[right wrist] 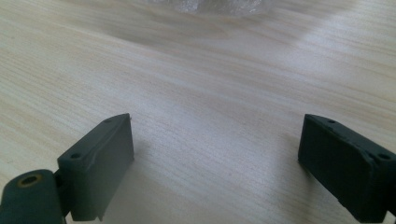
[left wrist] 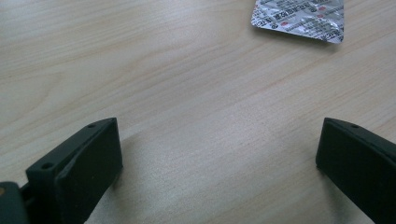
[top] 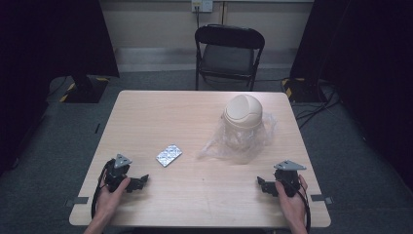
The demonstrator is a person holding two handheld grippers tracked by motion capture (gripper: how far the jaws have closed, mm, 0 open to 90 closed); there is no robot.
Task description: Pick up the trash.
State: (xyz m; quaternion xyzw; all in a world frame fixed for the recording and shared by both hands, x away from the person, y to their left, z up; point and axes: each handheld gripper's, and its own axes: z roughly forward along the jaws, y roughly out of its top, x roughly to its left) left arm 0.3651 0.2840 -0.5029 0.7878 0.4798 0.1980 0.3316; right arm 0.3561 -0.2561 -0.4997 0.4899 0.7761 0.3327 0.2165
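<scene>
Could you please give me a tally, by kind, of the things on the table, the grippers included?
Grippers: 2, the left gripper and the right gripper, both open
Blister packs: 1, the silver blister pack
Bins: 1, the beige bin with a domed lid
Plastic bags: 1, the clear plastic bag around the bin
Total: 5

Black folding chair behind table, wall outlet, floor cables
</scene>
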